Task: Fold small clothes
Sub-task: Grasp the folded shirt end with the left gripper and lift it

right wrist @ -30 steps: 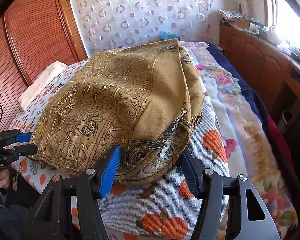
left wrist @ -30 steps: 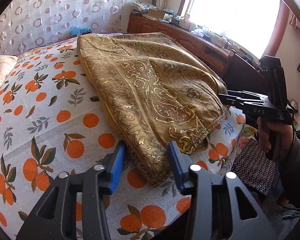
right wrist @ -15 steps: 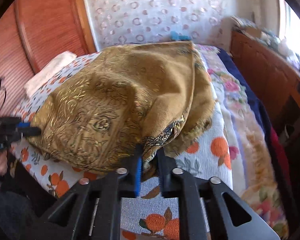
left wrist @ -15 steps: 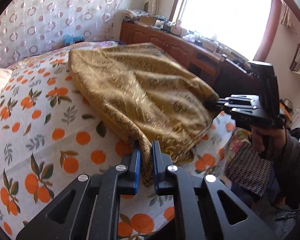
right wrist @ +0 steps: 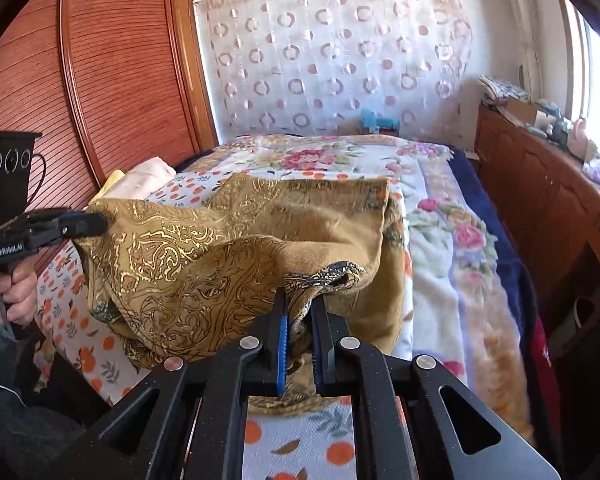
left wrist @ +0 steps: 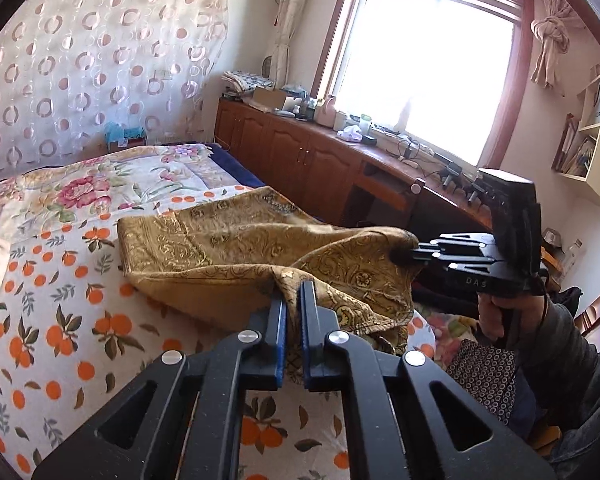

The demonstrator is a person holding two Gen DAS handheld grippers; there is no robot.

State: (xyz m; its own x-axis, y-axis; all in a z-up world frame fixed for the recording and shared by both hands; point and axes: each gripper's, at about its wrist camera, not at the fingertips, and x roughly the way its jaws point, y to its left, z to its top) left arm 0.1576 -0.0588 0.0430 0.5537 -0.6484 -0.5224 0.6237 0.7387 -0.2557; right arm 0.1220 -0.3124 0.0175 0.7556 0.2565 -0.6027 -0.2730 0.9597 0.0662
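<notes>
Raised since the earlier frames: near edge of the gold paisley cloth [left wrist: 236, 256], formerly flat on the bed, now lifted off the orange-print sheet [left wrist: 60, 320] at two corners, both grippers having closed from wide apart.

Item 1. Left gripper [left wrist: 293, 292]: blue-padded fingers [left wrist: 278, 344] clenched on one near corner of the cloth; fabric hangs out between them.

Item 2. Right gripper [right wrist: 300, 308]: fingers pressed together on the other near corner, the dark patterned hem bunched at the tips. In the left wrist view it shows from the side [left wrist: 414, 254], held in the person's hand [left wrist: 508, 316], cloth gathered at its tip.

Item 3. Cloth: far portion resting on the bed, near portion sagging in a loose fold between the two grip points.

Item 4. Surroundings: floral blanket [right wrist: 452, 240] beyond and beside the cloth; cream pillow [right wrist: 148, 176] by the wooden wardrobe [right wrist: 100, 80]; circle-patterned curtain [right wrist: 332, 60] behind; wooden cabinet [left wrist: 300, 156] under the window [left wrist: 432, 60].
</notes>
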